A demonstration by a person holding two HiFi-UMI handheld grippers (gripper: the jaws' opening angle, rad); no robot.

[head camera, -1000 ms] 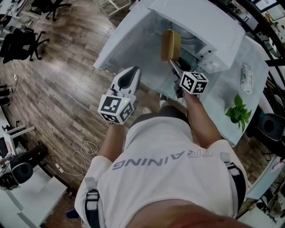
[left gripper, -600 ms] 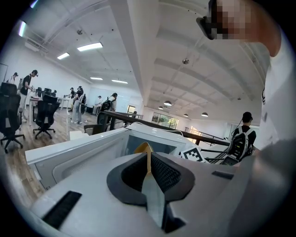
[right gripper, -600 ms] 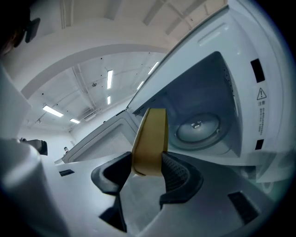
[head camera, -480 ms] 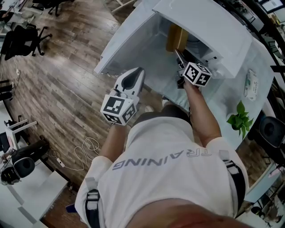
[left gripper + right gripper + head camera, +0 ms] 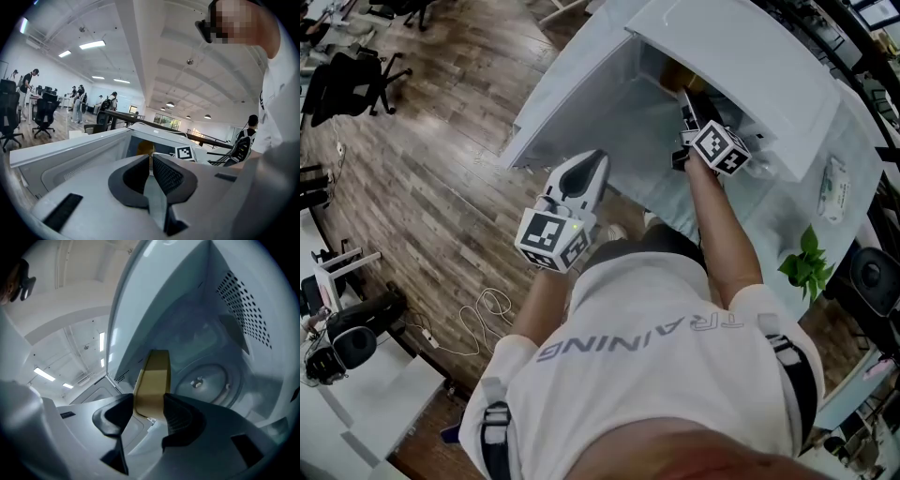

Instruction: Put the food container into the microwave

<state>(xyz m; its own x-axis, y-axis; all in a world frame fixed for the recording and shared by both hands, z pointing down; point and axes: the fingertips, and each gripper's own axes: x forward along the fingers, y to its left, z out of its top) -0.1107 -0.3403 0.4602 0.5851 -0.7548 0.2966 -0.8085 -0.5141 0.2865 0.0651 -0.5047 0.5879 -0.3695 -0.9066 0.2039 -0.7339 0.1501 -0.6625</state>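
The white microwave (image 5: 741, 66) stands on the table with its door (image 5: 581, 103) swung open to the left. My right gripper (image 5: 686, 101) reaches into the cavity, shut on the brown food container (image 5: 152, 385). In the head view only a sliver of the container (image 5: 678, 75) shows under the microwave's top. The container hangs above the cavity floor, left of the turntable hub (image 5: 199, 380). My left gripper (image 5: 589, 167) hovers in front of the open door, shut with nothing in it; its jaws (image 5: 151, 161) point at the cavity.
A small green plant (image 5: 806, 262) and a white packet (image 5: 832, 187) sit on the glass table (image 5: 783, 220) right of the microwave. Office chairs (image 5: 347, 80) stand on the wood floor at the far left, and a white cable (image 5: 483, 314) lies near the person's feet.
My right gripper has pushed forward, carrying the brown container from the door opening deeper into the cavity, where the top now hides most of it. The left gripper has barely shifted.
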